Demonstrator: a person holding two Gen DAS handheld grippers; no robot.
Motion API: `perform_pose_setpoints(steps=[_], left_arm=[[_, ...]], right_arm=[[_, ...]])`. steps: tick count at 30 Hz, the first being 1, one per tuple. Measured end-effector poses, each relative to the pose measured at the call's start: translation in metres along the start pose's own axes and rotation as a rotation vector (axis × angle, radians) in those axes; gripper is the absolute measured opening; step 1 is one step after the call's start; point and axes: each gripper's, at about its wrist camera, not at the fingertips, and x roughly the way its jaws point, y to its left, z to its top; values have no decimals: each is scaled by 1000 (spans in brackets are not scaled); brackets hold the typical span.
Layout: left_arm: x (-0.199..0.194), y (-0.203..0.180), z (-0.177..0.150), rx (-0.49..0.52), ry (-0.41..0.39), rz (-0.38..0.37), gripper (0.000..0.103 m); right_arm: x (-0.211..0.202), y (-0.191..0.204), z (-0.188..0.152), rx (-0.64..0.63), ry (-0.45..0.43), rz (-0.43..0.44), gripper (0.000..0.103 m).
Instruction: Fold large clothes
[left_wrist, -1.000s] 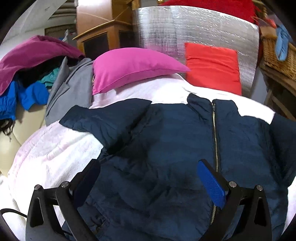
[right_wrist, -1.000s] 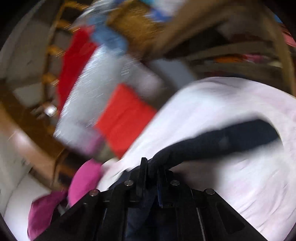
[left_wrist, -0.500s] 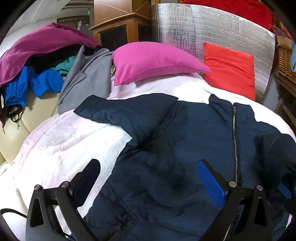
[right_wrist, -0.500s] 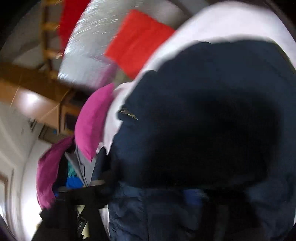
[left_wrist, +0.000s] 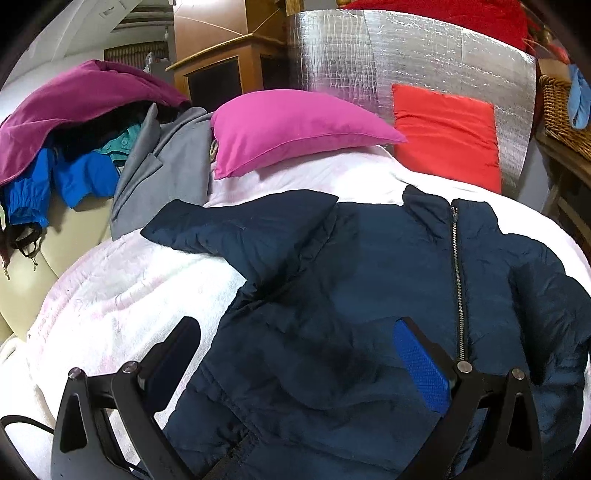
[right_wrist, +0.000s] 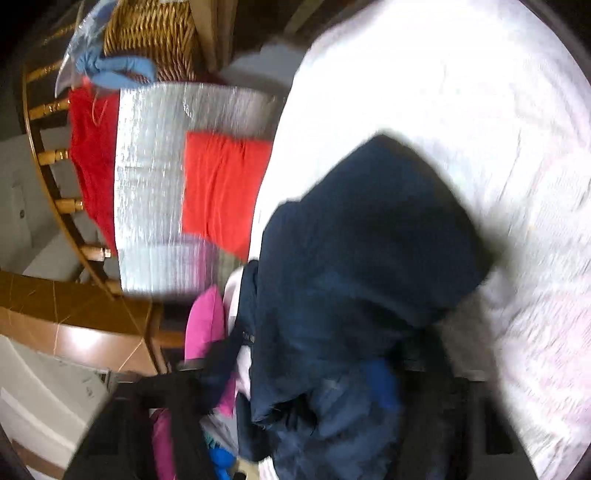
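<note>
A navy zip-up puffer jacket (left_wrist: 369, 280) lies front up on a white blanket (left_wrist: 140, 295). Its left sleeve (left_wrist: 240, 225) stretches out towards the grey coat. Its right sleeve (left_wrist: 550, 302) lies folded in over the body. My left gripper (left_wrist: 295, 350) hovers open just above the jacket's lower front, with nothing between its blue pads (left_wrist: 421, 365). The right wrist view is blurred. There my right gripper (right_wrist: 280, 391) is low over the folded sleeve (right_wrist: 369, 240), rolled sideways. Its jaws are apart and closing, with navy fabric bunched between them.
A pink pillow (left_wrist: 295, 129) and a red cushion (left_wrist: 447, 136) sit at the head of the bed against a silver foil panel (left_wrist: 388, 59). A grey coat (left_wrist: 162, 177), blue and maroon clothes (left_wrist: 66, 110) pile at the left. A wicker basket (left_wrist: 565, 114) stands on the right.
My right gripper was shut on the lifted sleeve, then opened wide and dropped onto the jacket while rolling. The sleeve now lies on the jacket body. My left gripper stayed open.
</note>
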Motion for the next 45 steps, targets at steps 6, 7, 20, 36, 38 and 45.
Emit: perform_pose_setpoints(steps=[6,7,20,36,38,45], left_arm=[[2,11,3,-14,0,20,103],[2,15,4,-21,-1,25,103],[7,77,5,-110,20,81,103],[33,76,7,-145,136,12,103],[40,75,7,-144,154,18,103],[47,56,6,-110,157,12,103]], right_arm=[[1,63,-21,-356,-93,-89,19],[-1,71,-23,-401,-98,-91,19],[104,158,-202,-992,339,-15,20],[35,125,-99,-759,156,-143,72],[21,110,-63,-667,61,-214,71],[24,56,1,-470,-25,-343,71]])
